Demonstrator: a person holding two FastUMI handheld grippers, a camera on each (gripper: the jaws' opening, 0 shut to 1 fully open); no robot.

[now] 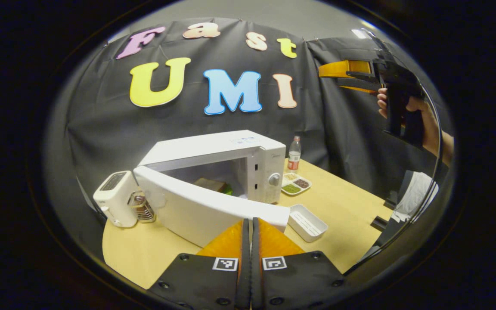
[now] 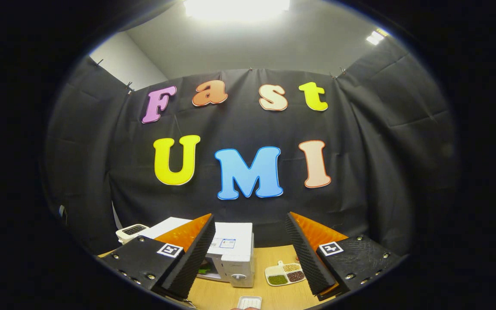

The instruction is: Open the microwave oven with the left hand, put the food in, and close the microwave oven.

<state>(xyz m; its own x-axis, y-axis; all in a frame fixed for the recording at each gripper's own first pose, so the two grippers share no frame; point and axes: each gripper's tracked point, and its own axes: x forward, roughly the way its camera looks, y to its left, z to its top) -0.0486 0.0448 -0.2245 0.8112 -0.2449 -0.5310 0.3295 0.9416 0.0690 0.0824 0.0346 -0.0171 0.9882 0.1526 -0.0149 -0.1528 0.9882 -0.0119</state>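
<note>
White microwave (image 1: 230, 165) on table (image 1: 342, 206), door (image 1: 205, 209) swung open; food (image 1: 213, 185) inside, just behind door.

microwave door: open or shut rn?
Open. In the left gripper view the microwave door is swung out toward the camera, exposing the cavity with the food inside. The left gripper is shut just in front of it.

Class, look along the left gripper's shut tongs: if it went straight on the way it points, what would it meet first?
Most likely the open microwave door: the left gripper points at its near edge, close ahead. Depth is hard to judge in the fisheye image, so hedge that.
</note>
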